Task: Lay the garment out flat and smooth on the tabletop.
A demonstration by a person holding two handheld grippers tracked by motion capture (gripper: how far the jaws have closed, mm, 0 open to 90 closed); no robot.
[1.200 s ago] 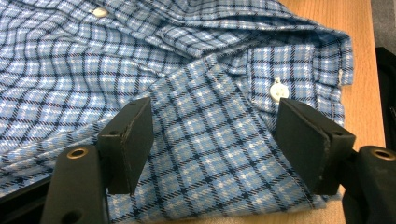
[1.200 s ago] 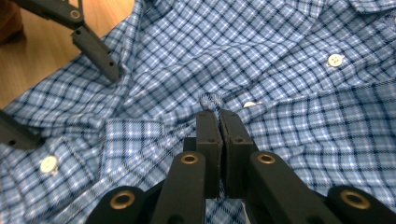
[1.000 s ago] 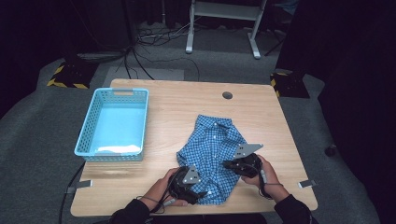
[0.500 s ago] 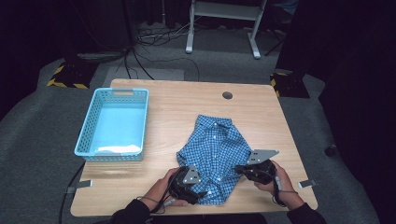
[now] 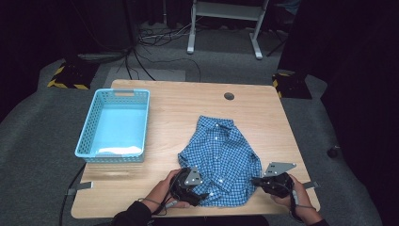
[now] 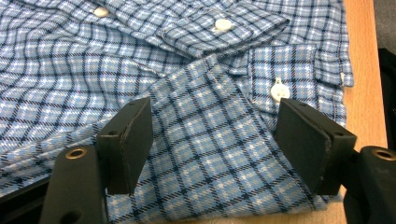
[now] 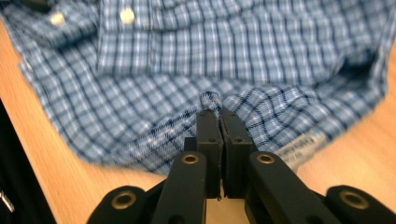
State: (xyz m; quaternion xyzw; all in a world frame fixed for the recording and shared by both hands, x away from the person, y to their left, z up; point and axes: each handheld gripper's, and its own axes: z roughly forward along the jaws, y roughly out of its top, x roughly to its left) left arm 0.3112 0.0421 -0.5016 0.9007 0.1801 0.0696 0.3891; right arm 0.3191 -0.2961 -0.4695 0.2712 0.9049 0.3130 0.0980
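A blue checked shirt [image 5: 219,155] lies buttoned and partly folded on the wooden table [image 5: 188,101], near its front edge. My left gripper [image 5: 201,192] rests at the shirt's lower left. Its jaws stand wide apart on either side of a folded-over sleeve [image 6: 210,154], so the left gripper [image 6: 213,109] is open. My right gripper [image 5: 258,181] is at the shirt's lower right. The right gripper [image 7: 215,113] is shut on a small pinch of the shirt's edge [image 7: 210,99], with a white label [image 7: 299,147] lying beside it.
A light blue plastic basket [image 5: 109,157] stands on the left half of the table. A round cable hole [image 5: 229,96] sits near the far edge. Beyond the table are a white desk frame [image 5: 256,33] and cables on the grey floor. The table's right edge is close to my right hand.
My right gripper has moved right and toward the front edge, drawing the shirt's lower right side outward with it. The left gripper has stayed put.
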